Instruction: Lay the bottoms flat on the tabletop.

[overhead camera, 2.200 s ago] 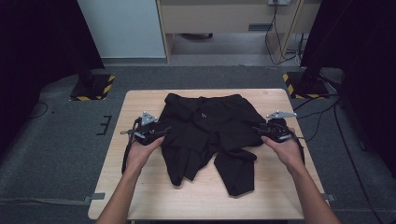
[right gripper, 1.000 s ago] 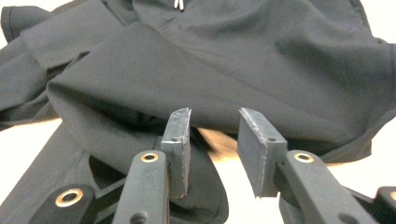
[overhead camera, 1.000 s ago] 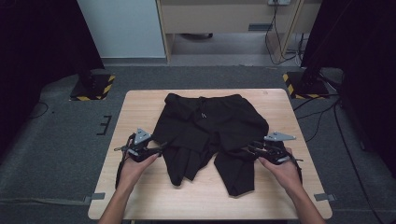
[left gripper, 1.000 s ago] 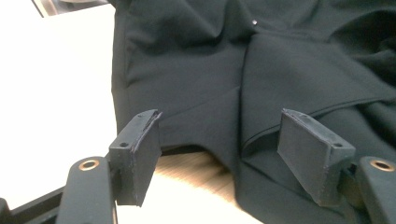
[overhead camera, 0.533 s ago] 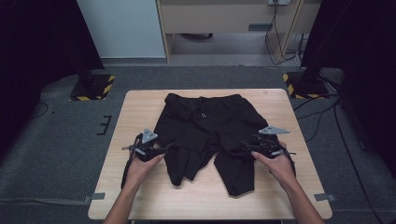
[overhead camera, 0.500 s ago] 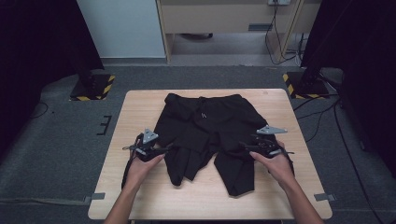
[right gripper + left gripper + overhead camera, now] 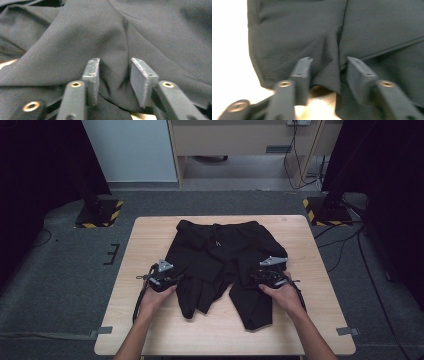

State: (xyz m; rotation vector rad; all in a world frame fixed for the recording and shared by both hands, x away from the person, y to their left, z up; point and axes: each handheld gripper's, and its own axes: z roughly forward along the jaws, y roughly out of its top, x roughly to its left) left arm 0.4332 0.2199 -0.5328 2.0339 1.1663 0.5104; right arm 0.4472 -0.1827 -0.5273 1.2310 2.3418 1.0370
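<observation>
- I see the black shorts (image 7: 220, 262) spread across the middle of the table (image 7: 150, 320), waistband toward the far edge.
- My left gripper (image 7: 328, 68) sits at the shorts' left hem, jaws parted around a raised fold.
- My right gripper (image 7: 113, 72) straddles a ridge of fabric at the right leg, jaws apart.

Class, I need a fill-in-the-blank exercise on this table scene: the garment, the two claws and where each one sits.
1. The garment spread on the wooden table is a pair of black ____.
2. Its waistband lies on the side of the table ____ from the person.
3. The left claw has its jaws apart with a fold of ____ between them.
4. The right claw sits at the garment's ____ edge in the high view.

Missing words: shorts; farthest; fabric; right
</observation>
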